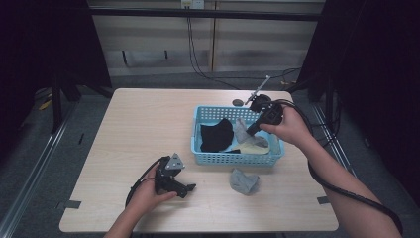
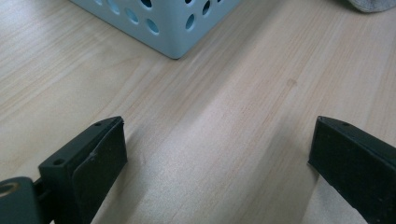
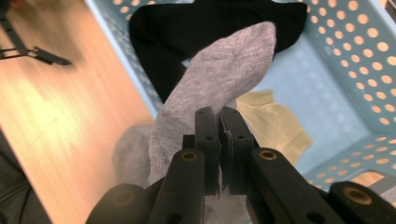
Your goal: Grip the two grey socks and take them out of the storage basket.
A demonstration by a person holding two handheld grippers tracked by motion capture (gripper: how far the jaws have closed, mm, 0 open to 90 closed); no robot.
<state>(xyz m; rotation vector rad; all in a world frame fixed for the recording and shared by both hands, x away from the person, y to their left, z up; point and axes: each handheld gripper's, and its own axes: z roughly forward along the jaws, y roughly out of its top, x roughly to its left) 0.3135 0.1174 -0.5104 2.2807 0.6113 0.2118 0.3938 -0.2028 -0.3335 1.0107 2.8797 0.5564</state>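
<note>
**Grey sock pinched above the basket**

A grey sock (image 3: 219,79) is held by the right gripper (image 3: 219,116), whose jaws are pressed together on the fabric. In the right gripper view the sock hangs from the jaws over the blue basket (image 3: 355,60), with its free end lying across a black garment (image 3: 196,23) and just beside a pale yellow sock (image 3: 275,123) on the basket floor. In the high view the right gripper (image 1: 250,131) is seen over the basket (image 1: 237,157) at its right side. A second grey sock (image 1: 244,181) lies on the wooden table (image 1: 143,124), just in front of the basket. The left gripper (image 1: 190,188) is held low over the table, near the basket's front left corner; its jaws are spread wide with nothing between them.
</note>
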